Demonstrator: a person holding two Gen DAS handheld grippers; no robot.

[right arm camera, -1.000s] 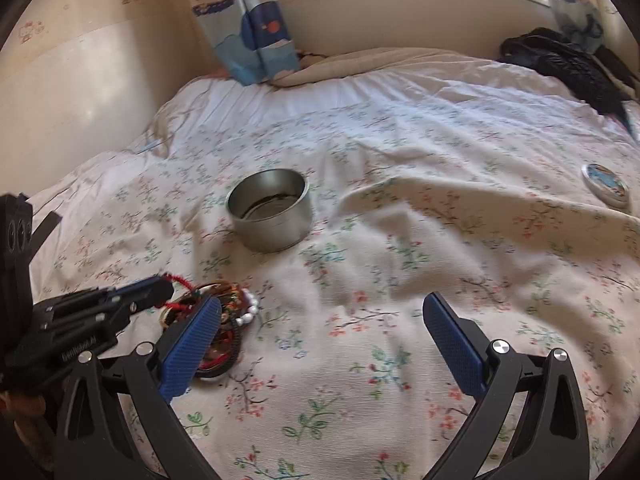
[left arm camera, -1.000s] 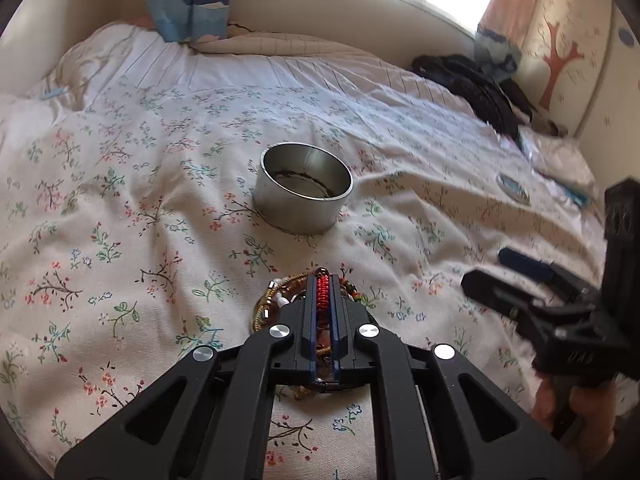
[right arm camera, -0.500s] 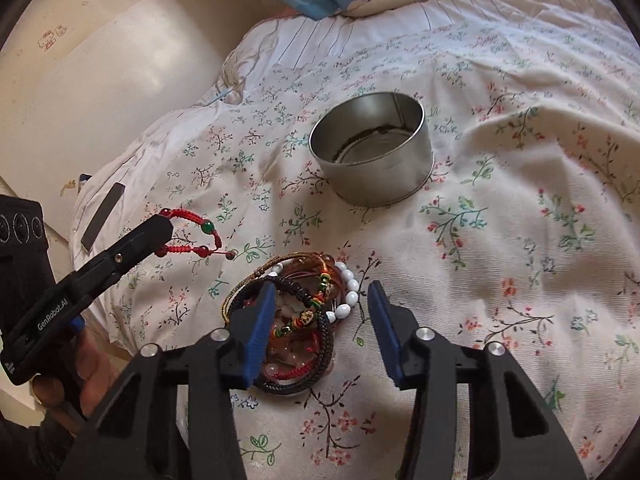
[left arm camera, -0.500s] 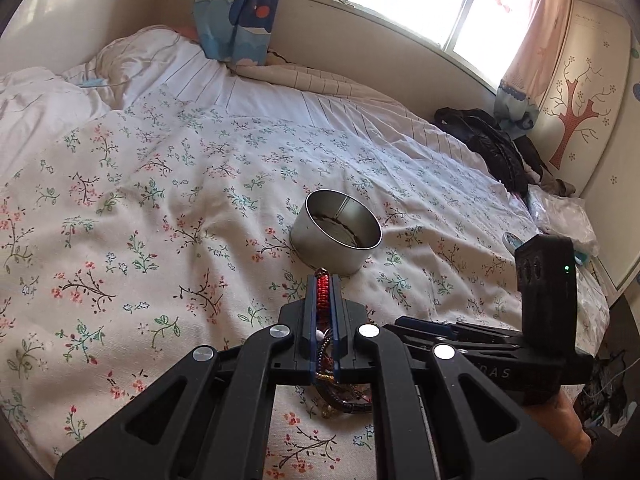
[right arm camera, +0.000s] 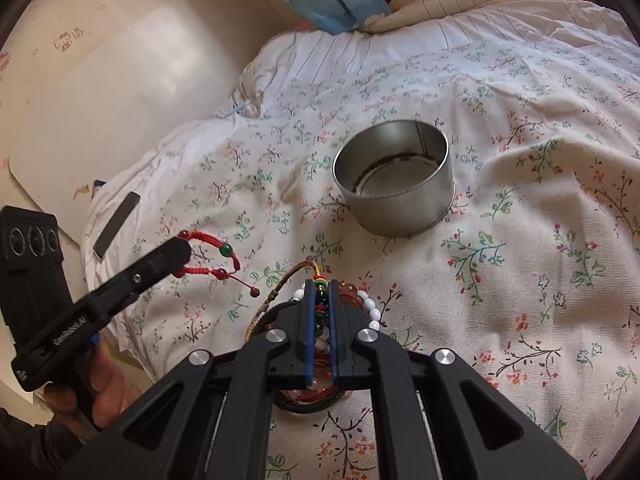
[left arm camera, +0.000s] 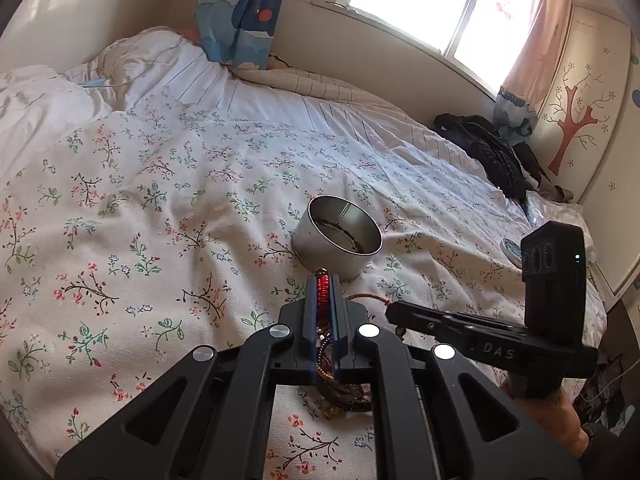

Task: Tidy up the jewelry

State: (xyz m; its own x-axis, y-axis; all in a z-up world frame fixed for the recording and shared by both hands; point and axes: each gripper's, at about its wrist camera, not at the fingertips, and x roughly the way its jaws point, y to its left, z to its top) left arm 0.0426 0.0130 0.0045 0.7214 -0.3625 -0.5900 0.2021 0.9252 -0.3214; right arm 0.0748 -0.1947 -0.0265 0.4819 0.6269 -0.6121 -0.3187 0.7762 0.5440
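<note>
A round metal tin (right arm camera: 394, 176) stands on the flowered bedspread (right arm camera: 520, 240). In front of it lies a pile of bracelets (right arm camera: 370, 308), with white beads, brown cords and dark bands. My right gripper (right arm camera: 321, 286) sits over the pile. Its jaws are closing, and a dark bracelet with green, red and yellow beads (right arm camera: 321, 294) is pinched between its pads. My left gripper (right arm camera: 182, 246) is shut on a red cord bracelet (right arm camera: 216, 260), which hangs above the bed left of the pile. In the left wrist view the red bracelet (left arm camera: 322, 292) shows between the shut pads, short of the tin (left arm camera: 338, 236).
Black clothing (left arm camera: 492, 152) lies at the far right of the bed under the window. A small round lid (left arm camera: 512, 246) rests right of the tin. A dark flat strip (right arm camera: 116, 224) lies at the bed's left edge. A hand (right arm camera: 100, 384) grips the left tool.
My right gripper came down over the bracelet pile and went from wide open to closed on it. The left gripper lifted the red bracelet clear of the pile.
</note>
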